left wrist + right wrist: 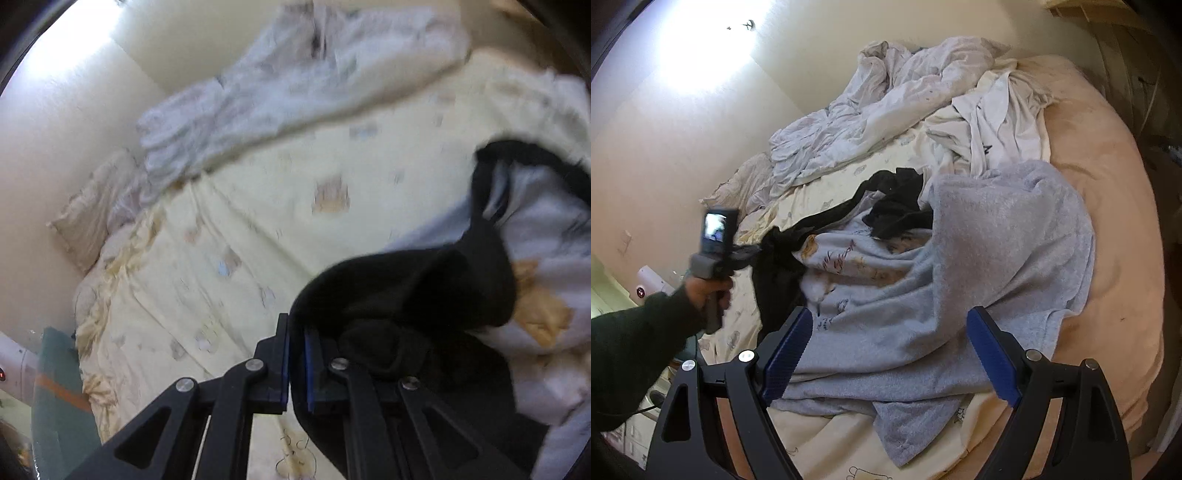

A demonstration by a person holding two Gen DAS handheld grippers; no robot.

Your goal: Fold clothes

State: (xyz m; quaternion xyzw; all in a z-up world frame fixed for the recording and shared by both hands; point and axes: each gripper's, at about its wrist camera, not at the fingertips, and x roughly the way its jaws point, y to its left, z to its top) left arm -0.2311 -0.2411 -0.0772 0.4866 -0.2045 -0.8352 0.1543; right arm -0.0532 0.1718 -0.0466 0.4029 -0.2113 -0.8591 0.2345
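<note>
On the bed, left hand-held gripper clamps black garment; right hand-held gripper gapes.

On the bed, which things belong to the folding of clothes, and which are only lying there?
Belong to the job:
- black garment, clamped in the left hand-held gripper
- grey sweatshirt
- white shirt
- right hand-held gripper, open above the sweatshirt

Only lying about:
- crumpled white duvet
- pillow
- yellow bed sheet

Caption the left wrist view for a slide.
Left tool shut on a black garment, over a pale yellow sheet.
</note>
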